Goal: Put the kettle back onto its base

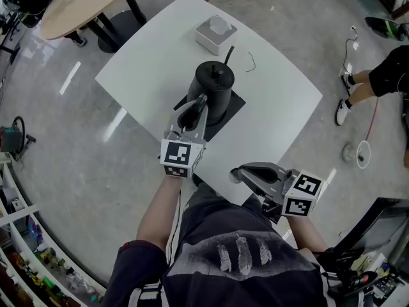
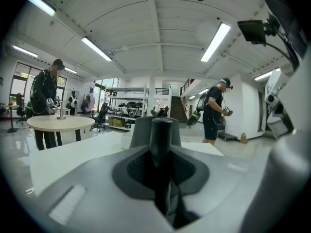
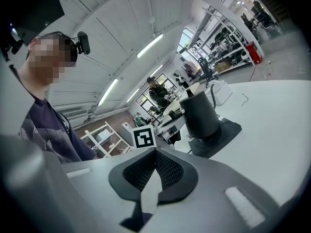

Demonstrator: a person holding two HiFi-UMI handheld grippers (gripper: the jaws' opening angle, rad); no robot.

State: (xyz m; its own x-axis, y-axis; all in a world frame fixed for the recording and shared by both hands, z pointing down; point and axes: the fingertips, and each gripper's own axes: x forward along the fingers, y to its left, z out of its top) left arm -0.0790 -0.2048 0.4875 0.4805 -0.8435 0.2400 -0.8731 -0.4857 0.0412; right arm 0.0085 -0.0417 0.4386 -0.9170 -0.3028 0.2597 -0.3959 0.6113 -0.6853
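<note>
A black kettle (image 1: 214,82) stands upright at the middle of the white table (image 1: 281,101), over a black square base mat (image 1: 231,110); I cannot tell whether it rests on the mat. My left gripper (image 1: 194,105) is shut on the kettle's handle (image 2: 162,140), which fills the gap between its pads, with the kettle body (image 2: 141,130) just behind. My right gripper (image 1: 238,173) hangs at the table's near edge, shut and empty. In the right gripper view the kettle (image 3: 199,111) and its base (image 3: 221,135) lie ahead of that gripper (image 3: 154,155).
A white box (image 1: 216,33) sits at the table's far side, with a black cable (image 1: 229,55) and a small bent wire (image 1: 250,61) near it. A round wooden table (image 1: 83,5) stands far left. A person's legs (image 1: 374,78) are at the right.
</note>
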